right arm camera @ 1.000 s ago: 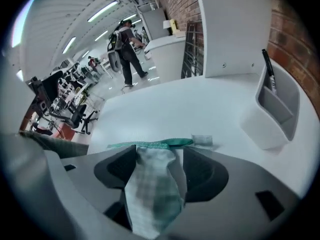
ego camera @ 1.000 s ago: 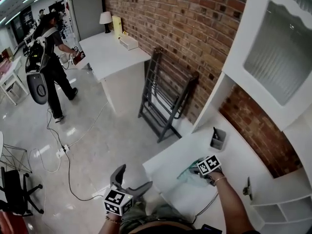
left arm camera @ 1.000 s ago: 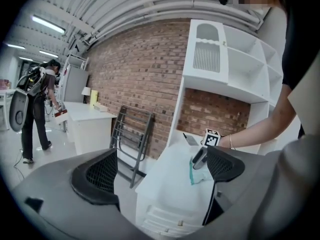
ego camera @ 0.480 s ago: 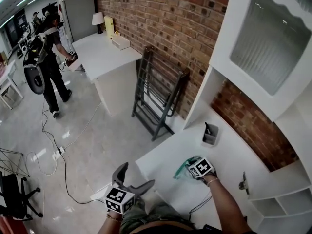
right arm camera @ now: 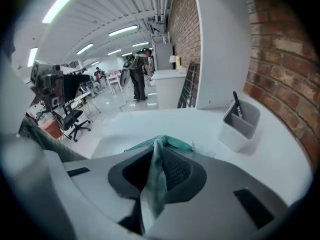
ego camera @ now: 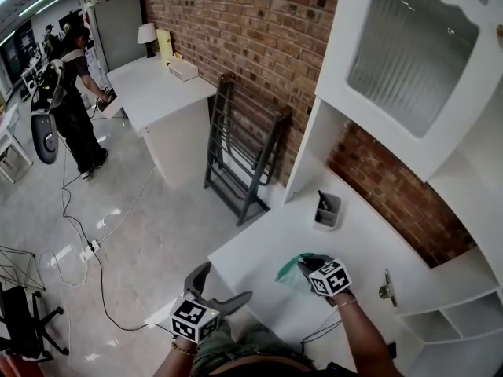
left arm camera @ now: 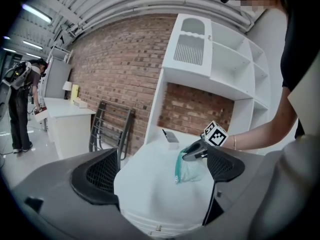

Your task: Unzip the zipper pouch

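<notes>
Setting: White desk (ego camera: 259,261) under a brick wall (ego camera: 236,22), with white shelving above; it lay directly beneath our right gripper.
Right gripper: We held the right gripper (ego camera: 309,265) low over the desk, its jaws closing and already nipping a fold of thin fabric between the pads.
Zipper pouch: The teal mesh zipper pouch (ego camera: 291,269) sat at the right gripper's jaw tips, one edge pinched and raised, the rest drooping to the desk just below and ahead of the jaws.
Left gripper: Our left gripper (ego camera: 217,287) hung off the desk's near edge, well to the left of the right one, jaws spread wide with nothing between them.
Pen holder: A grey pen holder (ego camera: 327,210) with a dark pen stood ahead of the right gripper and to its right, apart from the pouch.
Rack: A dark folded rack (ego camera: 240,159) leaned on the wall far ahead of our left gripper.
Background: A person (ego camera: 67,108) stood at another table far beyond the left gripper.
</notes>
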`<action>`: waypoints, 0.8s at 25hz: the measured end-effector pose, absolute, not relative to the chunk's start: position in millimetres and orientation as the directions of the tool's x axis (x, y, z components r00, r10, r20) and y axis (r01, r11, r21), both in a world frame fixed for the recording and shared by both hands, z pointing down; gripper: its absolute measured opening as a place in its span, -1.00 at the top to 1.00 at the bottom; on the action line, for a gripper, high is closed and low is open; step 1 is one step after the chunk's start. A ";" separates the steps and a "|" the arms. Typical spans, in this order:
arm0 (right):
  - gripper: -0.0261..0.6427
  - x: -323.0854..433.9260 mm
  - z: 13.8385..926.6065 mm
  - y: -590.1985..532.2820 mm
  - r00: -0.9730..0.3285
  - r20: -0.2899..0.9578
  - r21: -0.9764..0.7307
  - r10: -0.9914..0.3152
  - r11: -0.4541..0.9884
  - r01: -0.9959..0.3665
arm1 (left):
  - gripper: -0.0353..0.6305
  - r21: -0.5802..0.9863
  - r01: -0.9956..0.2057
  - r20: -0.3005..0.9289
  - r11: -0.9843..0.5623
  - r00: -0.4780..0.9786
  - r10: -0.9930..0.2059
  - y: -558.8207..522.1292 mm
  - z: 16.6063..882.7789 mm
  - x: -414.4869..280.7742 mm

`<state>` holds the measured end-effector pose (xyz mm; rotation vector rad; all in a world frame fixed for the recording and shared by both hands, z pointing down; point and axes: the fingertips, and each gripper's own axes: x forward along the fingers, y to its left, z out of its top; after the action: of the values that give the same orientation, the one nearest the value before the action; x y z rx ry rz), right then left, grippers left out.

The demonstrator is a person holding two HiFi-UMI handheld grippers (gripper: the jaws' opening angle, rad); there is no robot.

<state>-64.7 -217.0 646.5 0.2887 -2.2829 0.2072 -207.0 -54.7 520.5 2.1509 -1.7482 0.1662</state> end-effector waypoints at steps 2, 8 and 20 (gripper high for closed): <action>0.78 -59.6 632.0 -213.5 -0.687 0.709 -0.072 -0.157 0.954 -0.291 | -0.79 0.200 -0.962 0.319 -0.185 0.242 -0.916 -55.9 521.4 -201.9; 0.78 -38.7 590.0 -210.8 -0.777 0.589 -0.134 -0.224 0.921 -0.367 | -0.78 0.210 -0.945 0.317 -0.252 0.310 -0.896 -65.9 522.8 -176.8; 0.79 18.5 507.5 -197.3 -0.883 0.327 -0.302 -0.336 0.849 -0.434 | -0.78 0.213 -0.854 0.277 -0.476 0.519 -0.809 -96.5 521.9 -94.8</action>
<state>18.5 -197.3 507.5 0.5866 -2.7633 0.5413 -94.8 -96.5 521.9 2.4417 -1.3841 0.1966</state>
